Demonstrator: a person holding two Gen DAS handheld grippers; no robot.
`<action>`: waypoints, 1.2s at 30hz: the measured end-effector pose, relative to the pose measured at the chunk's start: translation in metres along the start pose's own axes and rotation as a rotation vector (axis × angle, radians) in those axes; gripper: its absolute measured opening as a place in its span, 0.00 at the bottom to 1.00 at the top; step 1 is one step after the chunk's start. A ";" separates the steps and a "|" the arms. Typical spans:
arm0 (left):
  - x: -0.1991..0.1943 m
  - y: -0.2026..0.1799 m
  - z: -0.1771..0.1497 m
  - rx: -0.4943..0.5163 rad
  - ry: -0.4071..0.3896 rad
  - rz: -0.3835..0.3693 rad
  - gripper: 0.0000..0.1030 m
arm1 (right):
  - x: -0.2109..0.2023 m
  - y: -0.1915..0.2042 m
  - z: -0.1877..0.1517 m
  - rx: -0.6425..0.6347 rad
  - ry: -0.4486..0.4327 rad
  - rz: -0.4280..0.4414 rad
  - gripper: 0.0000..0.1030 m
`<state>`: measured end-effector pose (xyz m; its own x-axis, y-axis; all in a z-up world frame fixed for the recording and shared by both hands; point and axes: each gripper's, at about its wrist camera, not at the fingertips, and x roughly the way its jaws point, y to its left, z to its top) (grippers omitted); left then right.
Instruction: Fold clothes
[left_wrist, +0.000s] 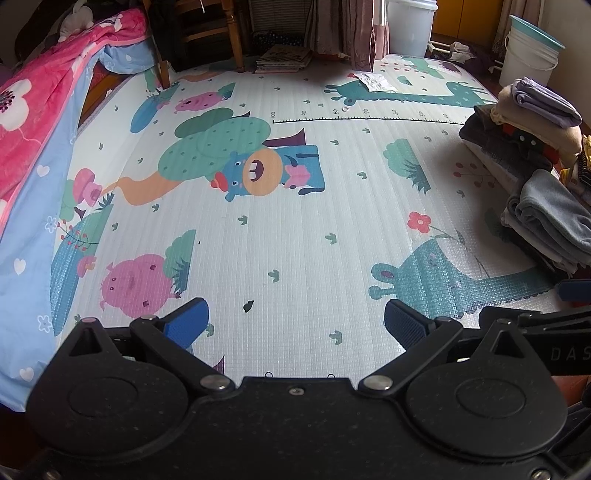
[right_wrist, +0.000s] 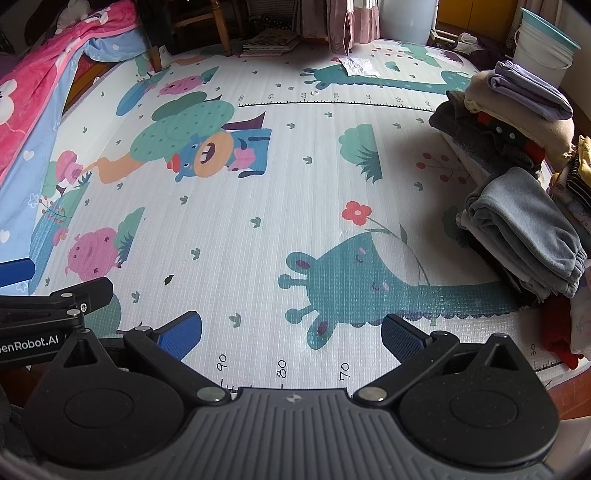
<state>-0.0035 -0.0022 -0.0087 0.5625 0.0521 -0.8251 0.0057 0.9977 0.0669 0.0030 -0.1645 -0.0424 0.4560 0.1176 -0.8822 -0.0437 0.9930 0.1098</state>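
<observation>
— Both blue-padded tools first: the left gripper (left_wrist: 295, 321) gapes wide with nothing in it, and the right gripper (right_wrist: 291, 332) does too.
— And the clothes?
— Folded piles (right_wrist: 517, 221) line the play mat's (right_wrist: 277, 229) right edge; a pink quilt (left_wrist: 33, 122) borders the left, with bare mat between.

A cartoon-printed play mat (right_wrist: 258, 236) covers the floor. On its right edge sit two stacks of folded clothes (right_wrist: 517, 236), one nearer, one farther. A crumpled paper (right_wrist: 356, 65) lies at the far end, beside a pile of books (right_wrist: 269, 42).
</observation>
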 end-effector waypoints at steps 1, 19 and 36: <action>0.000 0.000 0.000 0.000 0.000 -0.001 1.00 | 0.000 0.000 0.000 0.000 0.000 0.000 1.00; -0.001 0.000 0.006 -0.001 0.005 -0.003 1.00 | 0.002 0.001 -0.001 -0.004 -0.004 -0.006 1.00; -0.003 -0.009 0.015 -0.084 -0.008 -0.078 1.00 | -0.021 -0.024 0.000 0.014 -0.094 0.057 1.00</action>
<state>0.0077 -0.0120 0.0014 0.5698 -0.0260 -0.8213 -0.0196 0.9988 -0.0452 -0.0050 -0.1906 -0.0263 0.5346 0.1719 -0.8275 -0.0599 0.9843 0.1658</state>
